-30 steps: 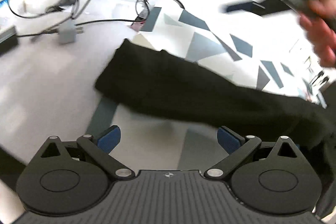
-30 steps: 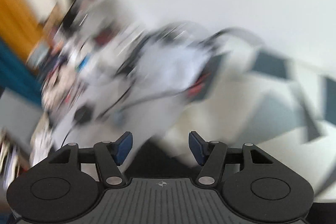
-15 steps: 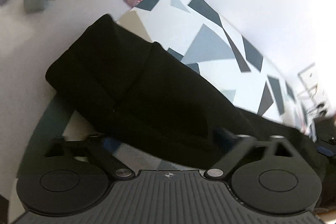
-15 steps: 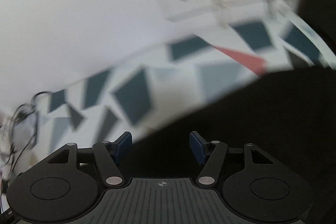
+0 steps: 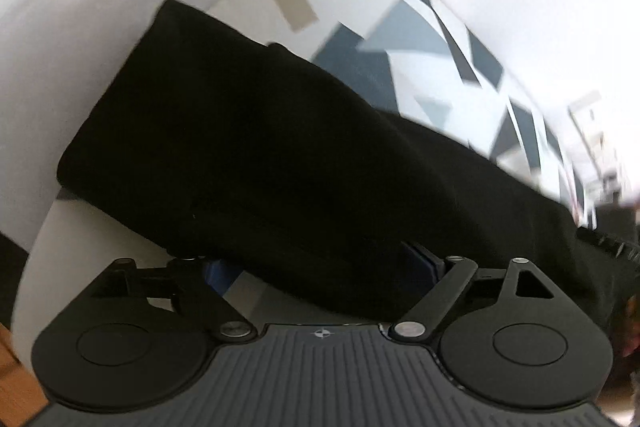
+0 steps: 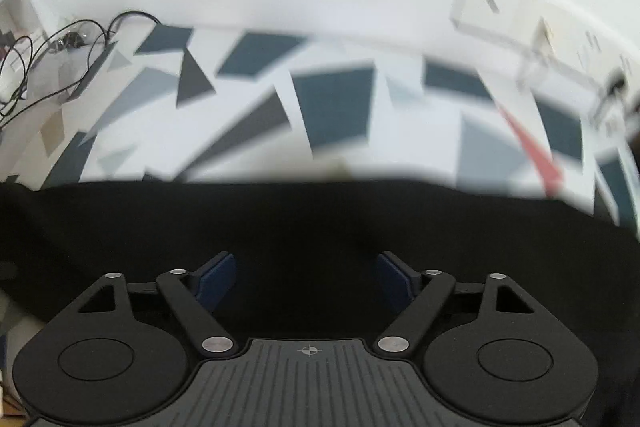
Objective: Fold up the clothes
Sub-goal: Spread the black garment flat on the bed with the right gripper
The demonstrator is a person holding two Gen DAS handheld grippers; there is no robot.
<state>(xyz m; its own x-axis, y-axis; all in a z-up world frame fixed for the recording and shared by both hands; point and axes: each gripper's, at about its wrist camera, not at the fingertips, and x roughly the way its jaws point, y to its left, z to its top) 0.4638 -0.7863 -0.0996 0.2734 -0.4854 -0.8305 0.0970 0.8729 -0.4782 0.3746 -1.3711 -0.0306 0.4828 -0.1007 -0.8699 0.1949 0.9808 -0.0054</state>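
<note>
Left gripper (image 5: 320, 267): jaws opening wide, straddling the near hem of the black garment (image 5: 280, 155), no pinch yet.
Right gripper (image 6: 306, 281): jaws opening wide above the cloth, likely readying the matching grip.
Black garment: long folded band, 9 to 3 o'clock.
Patterned tabletop (image 6: 332, 107): at 12 o'clock, beyond.
Cables (image 6: 60, 43): 10 o'clock, far.

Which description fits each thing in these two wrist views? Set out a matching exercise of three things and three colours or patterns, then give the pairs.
Things:
1. garment
2. tablecloth
3. cables

Descriptions:
A. white with grey and dark blue angular shapes
B. thin black loops at the table's far end
C. plain black, lying folded in a long band

Pairs: 1-C, 2-A, 3-B
</note>
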